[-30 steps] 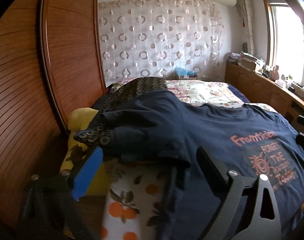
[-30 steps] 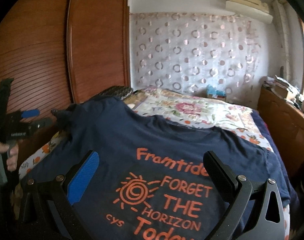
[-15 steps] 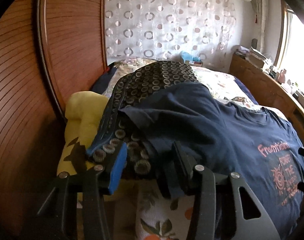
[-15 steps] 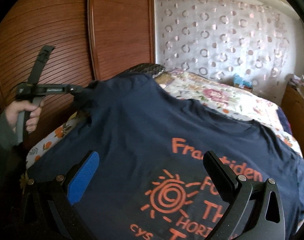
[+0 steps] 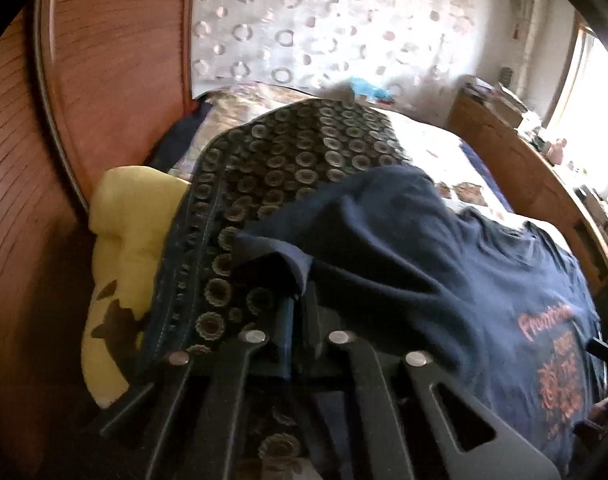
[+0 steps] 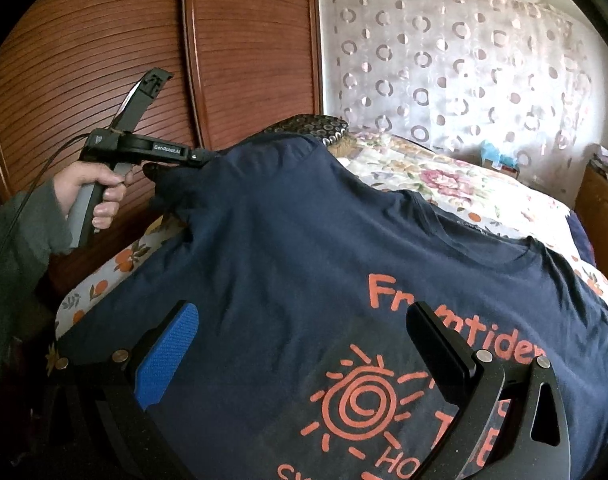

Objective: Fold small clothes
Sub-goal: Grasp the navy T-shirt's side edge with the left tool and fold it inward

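Up front in left wrist view, left gripper [image 5: 300, 312] is pinching the sleeve hem of the navy tee [image 5: 424, 264], which is lying over a dotted cloth [image 5: 296, 160] beside a yellow pillow [image 5: 124, 240]. Right wrist view: right gripper [image 6: 304, 348] is hovering spread over the tee [image 6: 304, 248], which is lying on the bed [image 6: 444, 176]; left hand [image 6: 92, 188] is squeezing its handle.

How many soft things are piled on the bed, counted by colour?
Navy T-shirt: 1
Dark cloth with rings: 1
Yellow cushion: 1
Floral bedspread: 1
Total: 4
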`<state>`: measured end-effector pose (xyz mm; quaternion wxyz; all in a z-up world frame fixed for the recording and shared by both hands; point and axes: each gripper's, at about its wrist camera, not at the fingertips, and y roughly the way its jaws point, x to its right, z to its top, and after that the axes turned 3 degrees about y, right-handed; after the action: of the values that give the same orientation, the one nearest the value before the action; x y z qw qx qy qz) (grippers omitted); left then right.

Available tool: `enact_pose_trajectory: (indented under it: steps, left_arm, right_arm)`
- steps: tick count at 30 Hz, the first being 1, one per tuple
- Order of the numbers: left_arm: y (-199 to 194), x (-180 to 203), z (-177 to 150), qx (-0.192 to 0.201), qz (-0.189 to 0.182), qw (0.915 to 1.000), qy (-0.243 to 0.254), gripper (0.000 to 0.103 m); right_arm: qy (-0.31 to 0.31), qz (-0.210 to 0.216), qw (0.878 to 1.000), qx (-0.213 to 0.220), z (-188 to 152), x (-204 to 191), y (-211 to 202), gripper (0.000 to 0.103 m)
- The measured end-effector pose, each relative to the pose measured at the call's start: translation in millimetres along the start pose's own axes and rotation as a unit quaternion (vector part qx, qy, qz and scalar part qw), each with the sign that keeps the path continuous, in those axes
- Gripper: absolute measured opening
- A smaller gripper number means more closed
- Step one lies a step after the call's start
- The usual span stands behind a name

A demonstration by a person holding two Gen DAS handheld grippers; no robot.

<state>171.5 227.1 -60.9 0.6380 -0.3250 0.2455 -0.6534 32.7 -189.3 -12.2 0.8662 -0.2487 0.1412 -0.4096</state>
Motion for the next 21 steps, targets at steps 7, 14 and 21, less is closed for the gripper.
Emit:
enact_pose_trajectory:
  steps: [7, 14, 21]
  left_arm:
    - [-50.0, 39.4, 10.3, 0.06, -0.015, 0.9972, 0.041, 0.003]
    - [-80.1, 115.3, 24.2, 0.087, -0.048, 0.9889, 0.111, 0.003]
    - [-66.1, 185.3, 20.9, 0.065, -0.081, 0.9803, 0.168, 0.003]
  right_arm:
    - [0.02, -0.005, 1.0, 0.01, 2.0, 0.9, -3.1, 0.103]
    - [0.048, -0.032, 0.998, 0.041, -2.8, 21.2, -28.5, 0.103]
    - [0.079, -0.066, 0.992, 0.066, -15.2, 43.2, -52.0, 0.103]
